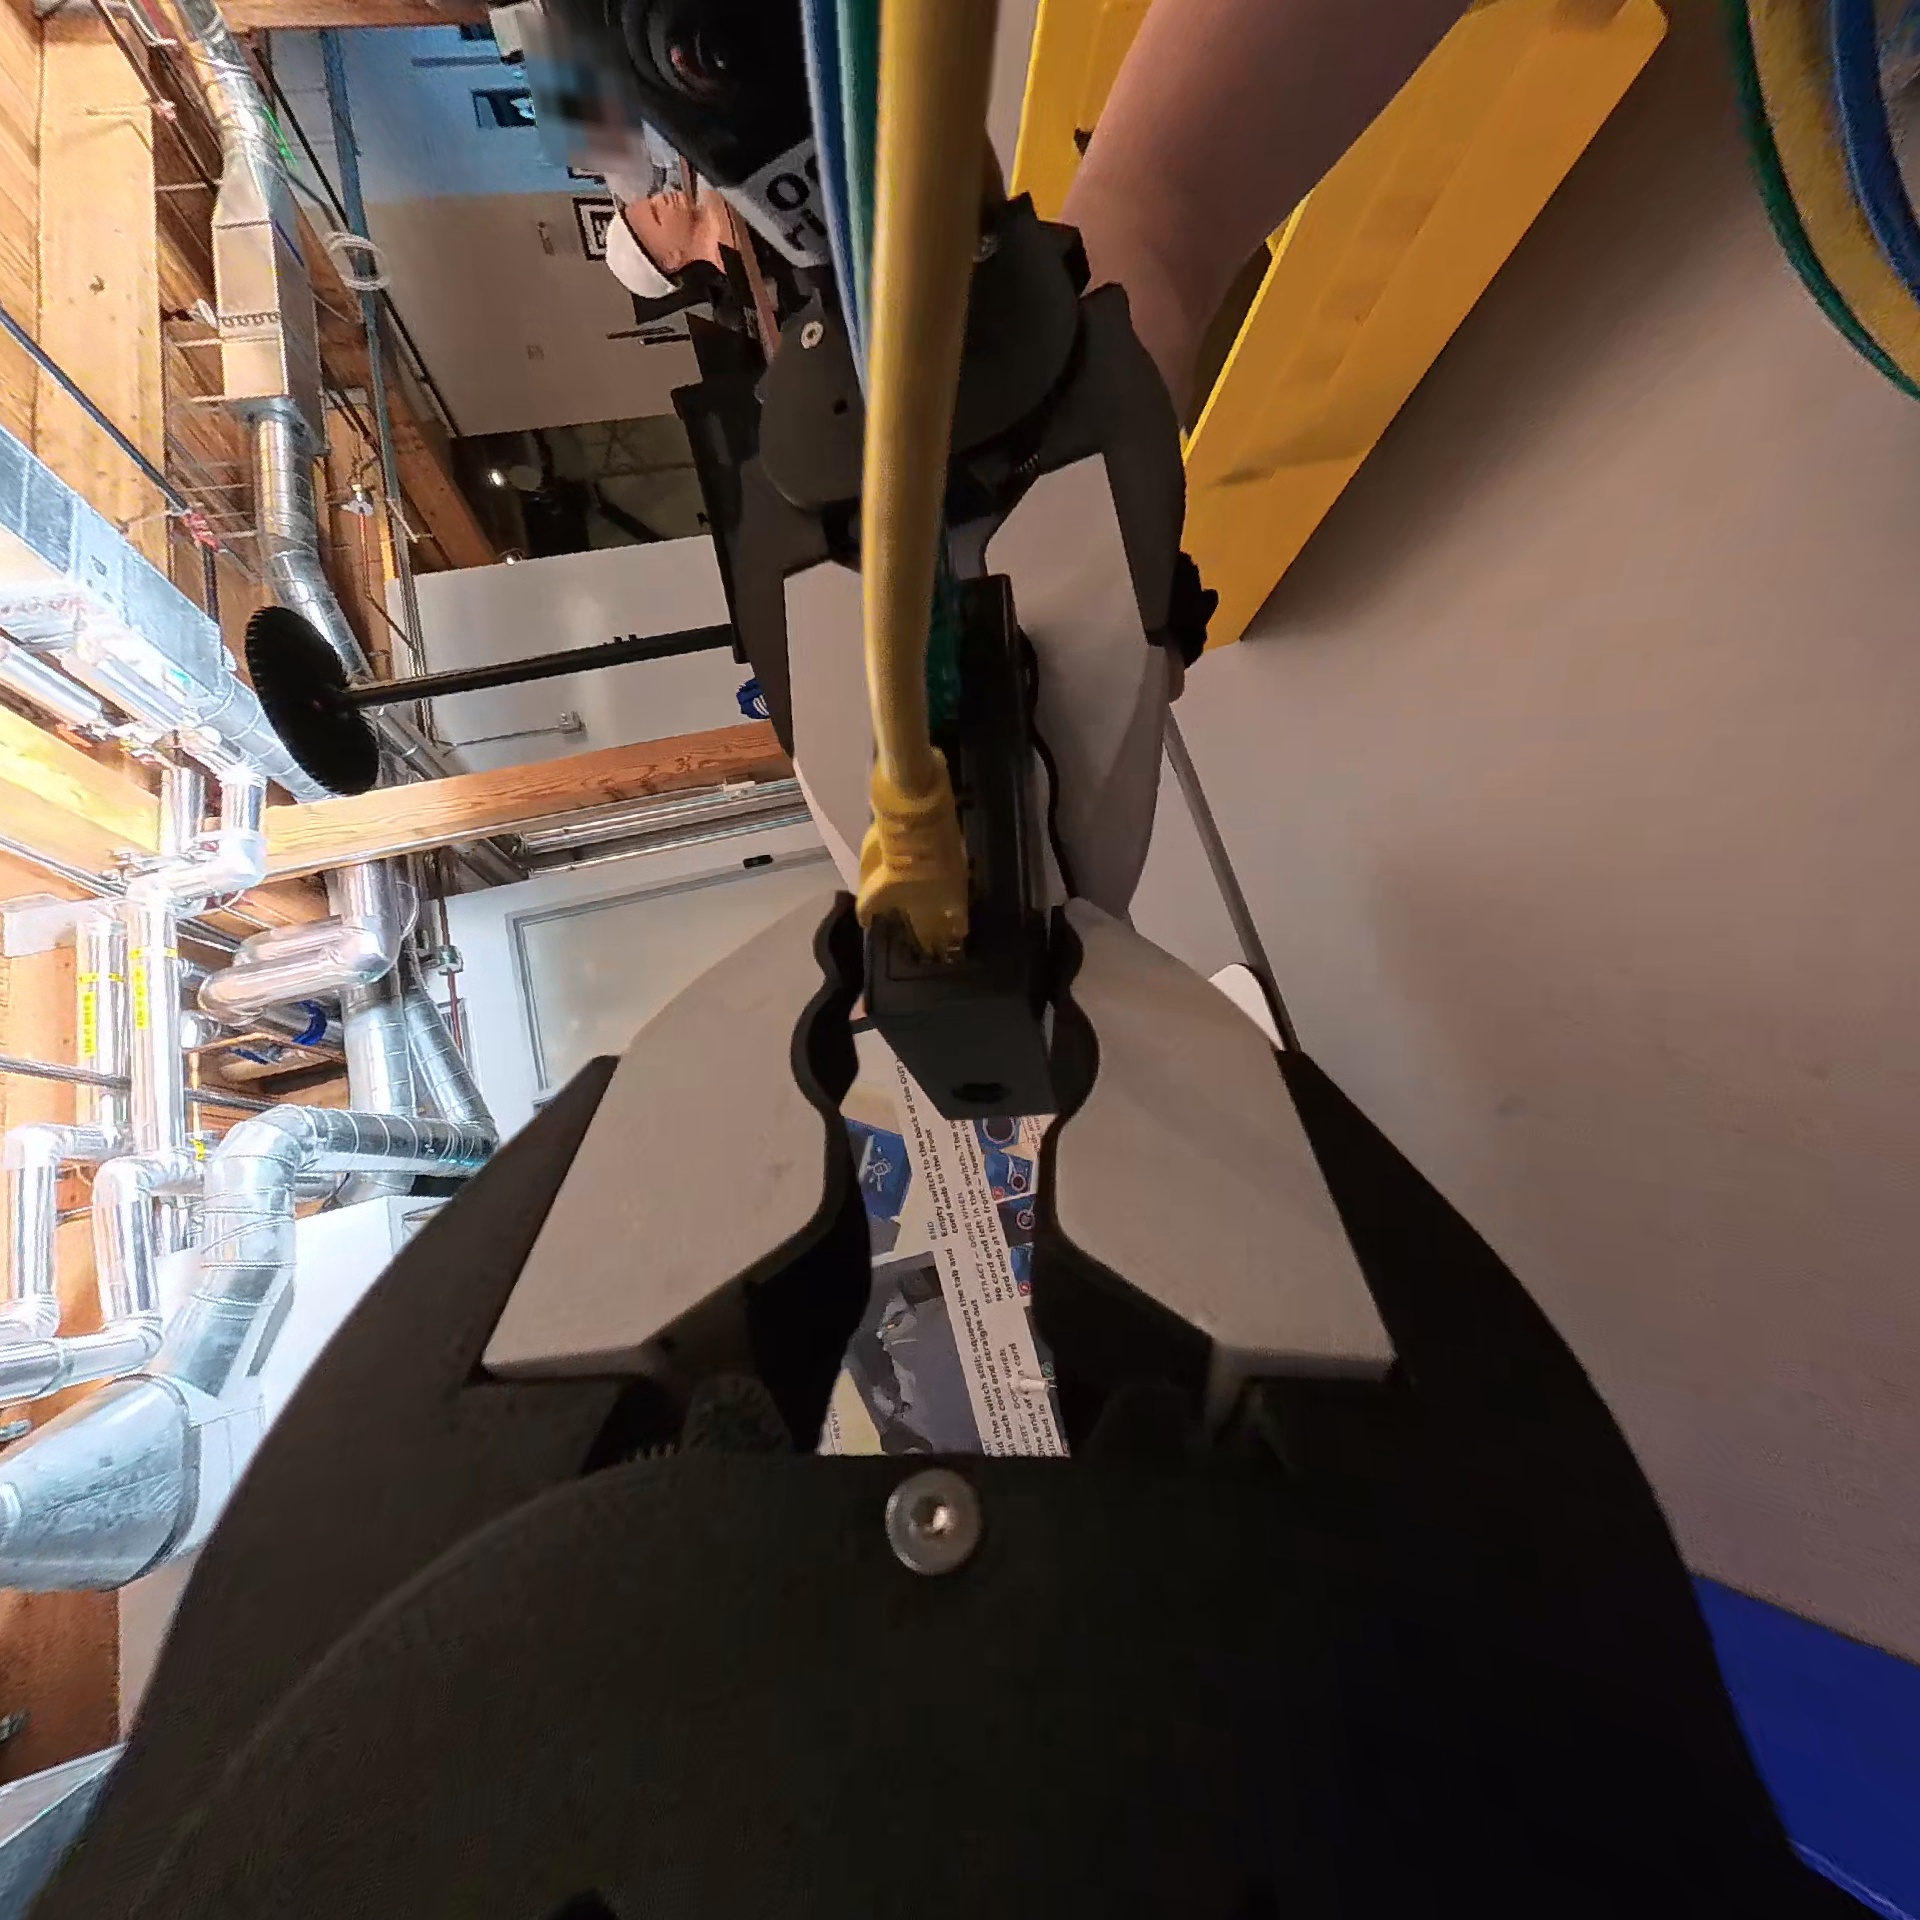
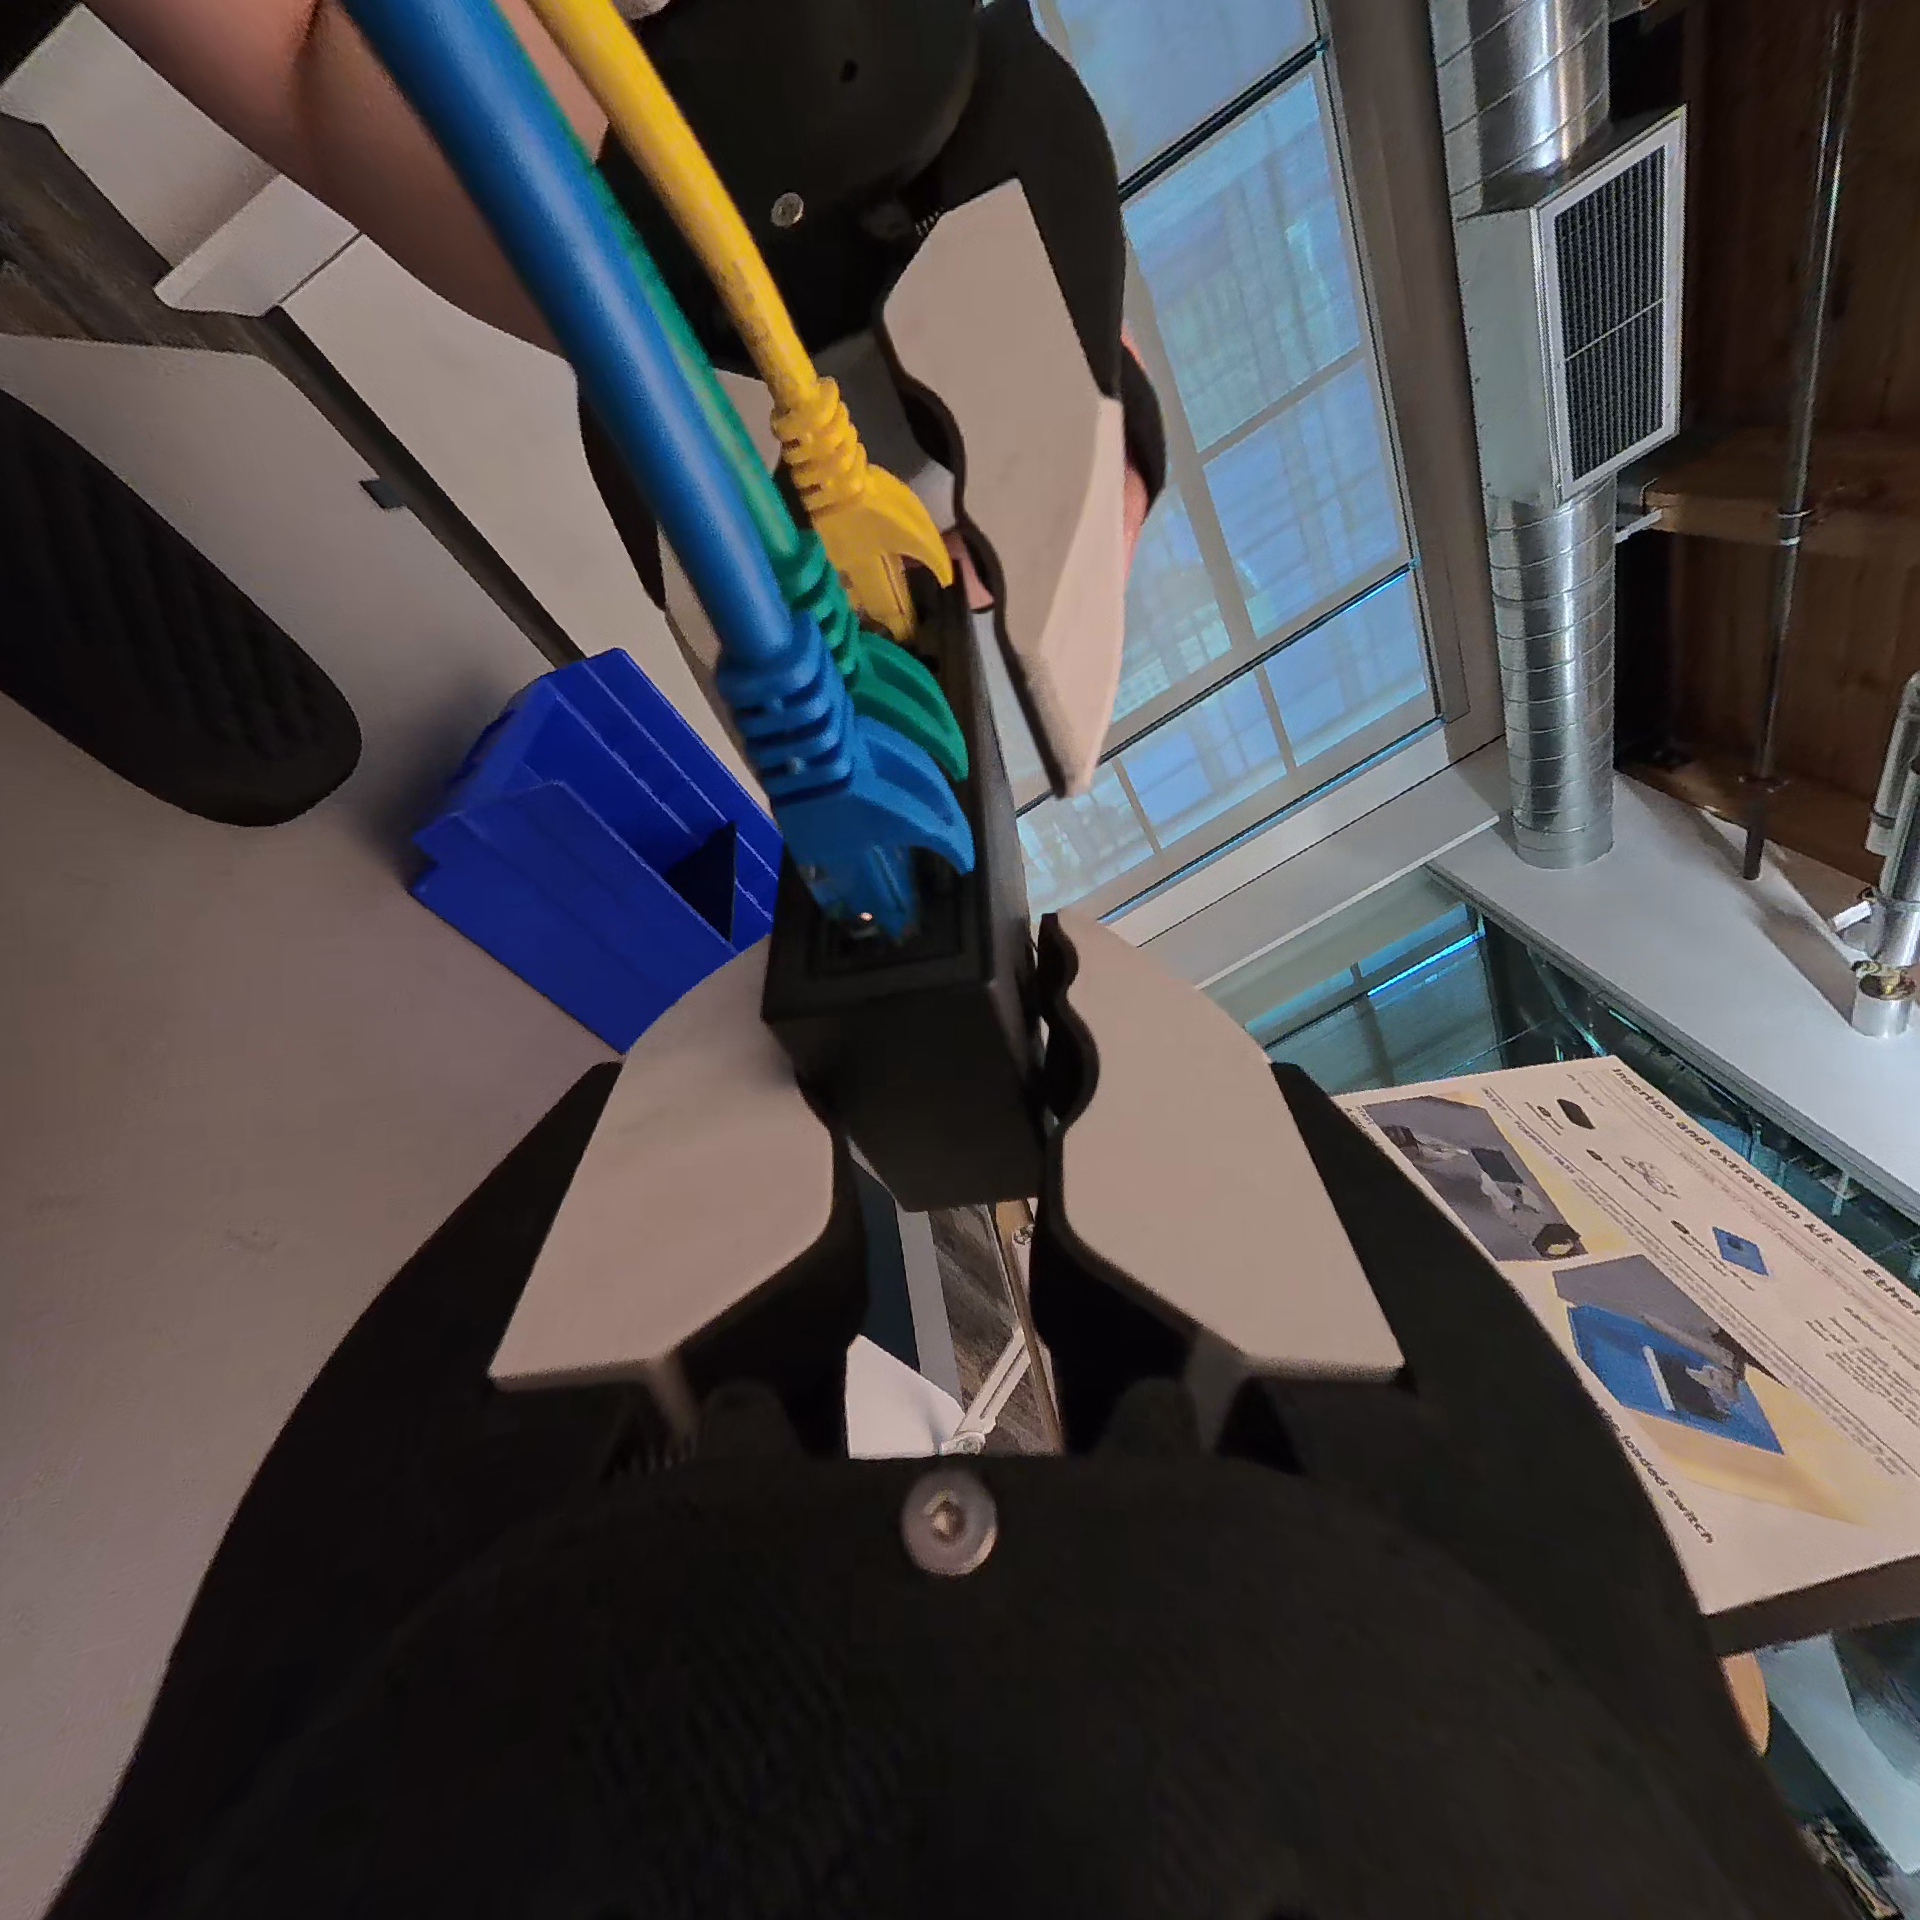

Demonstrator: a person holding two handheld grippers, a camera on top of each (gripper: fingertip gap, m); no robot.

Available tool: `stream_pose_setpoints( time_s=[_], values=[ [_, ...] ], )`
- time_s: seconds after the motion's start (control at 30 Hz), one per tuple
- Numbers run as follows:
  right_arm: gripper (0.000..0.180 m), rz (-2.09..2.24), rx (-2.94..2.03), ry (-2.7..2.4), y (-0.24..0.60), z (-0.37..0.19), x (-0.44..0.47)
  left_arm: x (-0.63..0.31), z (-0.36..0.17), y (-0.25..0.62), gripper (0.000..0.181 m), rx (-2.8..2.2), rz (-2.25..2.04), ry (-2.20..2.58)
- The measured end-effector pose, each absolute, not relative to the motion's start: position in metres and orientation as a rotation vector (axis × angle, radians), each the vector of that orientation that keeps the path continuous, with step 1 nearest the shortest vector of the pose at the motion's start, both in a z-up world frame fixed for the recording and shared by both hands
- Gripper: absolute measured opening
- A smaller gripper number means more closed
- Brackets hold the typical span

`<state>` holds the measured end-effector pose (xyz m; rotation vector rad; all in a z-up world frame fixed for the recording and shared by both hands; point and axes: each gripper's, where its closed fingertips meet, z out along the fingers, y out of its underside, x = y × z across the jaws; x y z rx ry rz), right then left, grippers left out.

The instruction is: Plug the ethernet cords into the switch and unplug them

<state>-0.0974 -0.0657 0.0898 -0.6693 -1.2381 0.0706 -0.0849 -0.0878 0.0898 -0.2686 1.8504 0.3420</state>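
My left gripper (image 1: 956, 997) is clamped on one end of the black ethernet switch (image 1: 961, 1039), and my right gripper (image 2: 935, 1049) is clenched on the opposite end, so the switch hangs between both, lifted off the grey table (image 2: 208, 1091). Three cords sit plugged in a row along its port face: the yellow cord (image 2: 831, 457) nearest my left gripper, the green cord (image 2: 883, 665) in the middle, the blue cord (image 2: 821, 727) closest to my right fingers (image 2: 707, 1195). Beyond, there's a blue plastic holder (image 2: 582, 831) on the table, a yellow tray (image 1: 1403, 312) farther off, and a printed instruction sheet (image 2: 1662, 1299) to the side.
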Motion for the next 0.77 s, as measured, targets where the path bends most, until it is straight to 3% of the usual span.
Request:
stream_pose_setpoints(
  time_s=[0.03, 0.27, 0.5, 0.77],
  values=[
    [0.034, 0.069, -0.671, -1.241, -0.066, 0.089, -0.098, -0.084, 0.09, -0.088, 0.035, -0.27, 0.341, 1.851],
    [0.034, 0.058, -0.689, -1.256, -0.063, 0.086, -0.101, -0.081, 0.086, -0.086, 0.045, -0.29, 0.326, 1.859],
    [0.035, 0.067, -0.704, -1.273, -0.062, 0.083, -0.101, -0.082, 0.078, -0.087, 0.03, -0.258, 0.31, 1.865],
    [0.035, 0.039, -0.701, -1.279, -0.061, 0.081, -0.1, -0.081, 0.074, -0.084, 0.03, -0.237, 0.375, 1.898]
  ],
)
